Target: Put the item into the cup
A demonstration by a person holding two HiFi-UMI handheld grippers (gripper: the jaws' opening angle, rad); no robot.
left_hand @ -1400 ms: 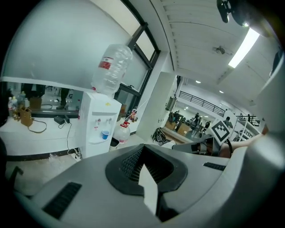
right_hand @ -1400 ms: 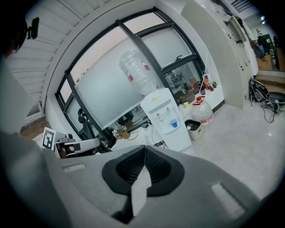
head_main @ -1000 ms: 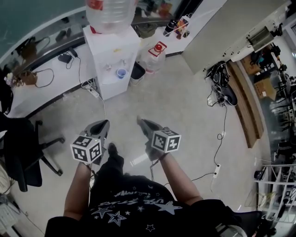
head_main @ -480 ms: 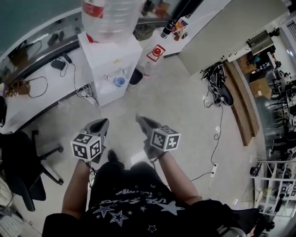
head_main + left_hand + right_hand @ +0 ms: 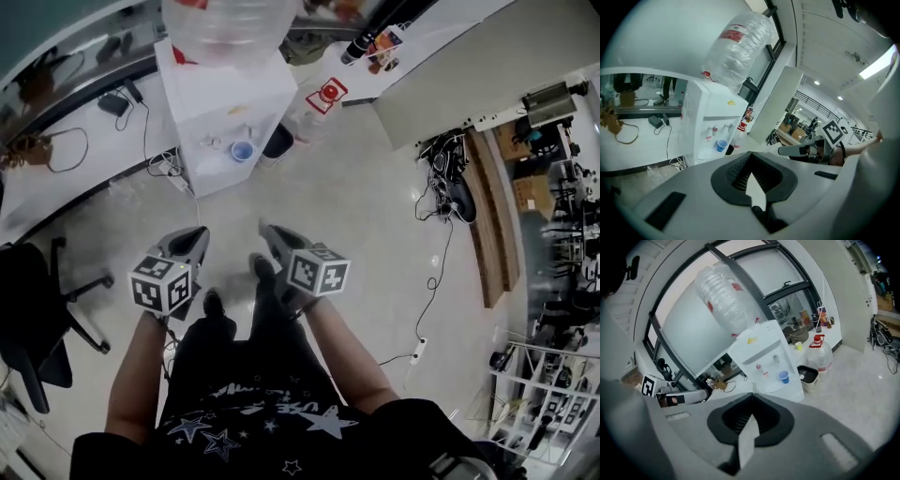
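A small blue cup (image 5: 242, 150) stands on the drip tray of a white water dispenser (image 5: 225, 98) with a big clear bottle on top. The cup (image 5: 722, 145) is far ahead in the left gripper view, and the cup (image 5: 783, 377) is just as distant in the right gripper view. My left gripper (image 5: 197, 232) and right gripper (image 5: 263, 227) are held side by side at waist height over the floor, well short of the dispenser. Both are shut with nothing between the jaws. No separate item shows in any view.
A spare water jug with a red cap (image 5: 319, 101) and a black bin (image 5: 277, 142) stand right of the dispenser. A black office chair (image 5: 42, 319) is at the left. Cables (image 5: 441, 192) and a power strip (image 5: 417, 349) lie on the floor at the right.
The person has stepped forward; the right foot now shows between the grippers. Both grippers drifted slightly left and stayed shut. The dispenser sits a little nearer in the head view.
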